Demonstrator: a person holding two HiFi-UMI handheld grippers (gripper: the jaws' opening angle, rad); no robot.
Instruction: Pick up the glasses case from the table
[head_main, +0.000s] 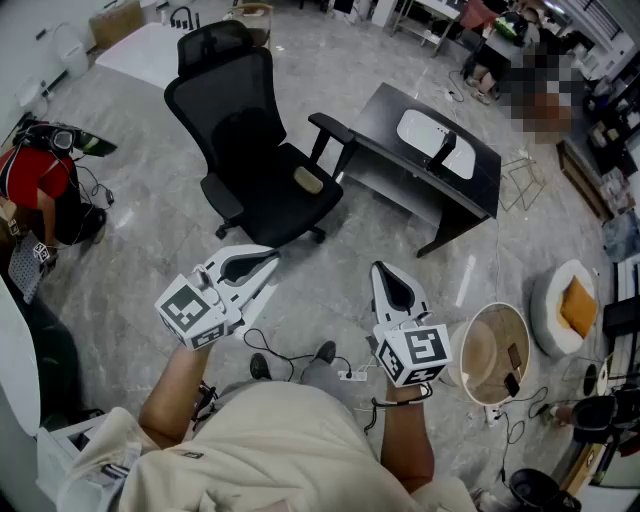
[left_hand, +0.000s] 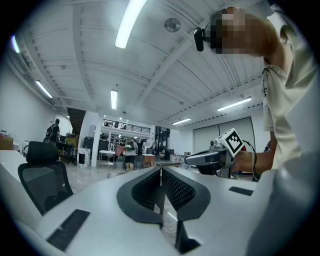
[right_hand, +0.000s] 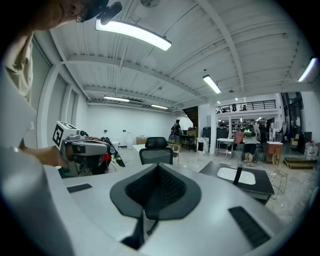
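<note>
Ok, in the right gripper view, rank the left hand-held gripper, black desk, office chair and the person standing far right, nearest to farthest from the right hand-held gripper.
1. Left hand-held gripper, close by on the left.
2. Black desk, ahead right, and office chair, straight ahead: too close to call.
3. Standing person, far back on the right.

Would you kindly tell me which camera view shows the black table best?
The head view: it looks down on almost all of the black table, top and legs, with a white tray-like object lying on it. The right gripper view shows its top only from a low, oblique angle. The left gripper view doesn't show it.
</note>
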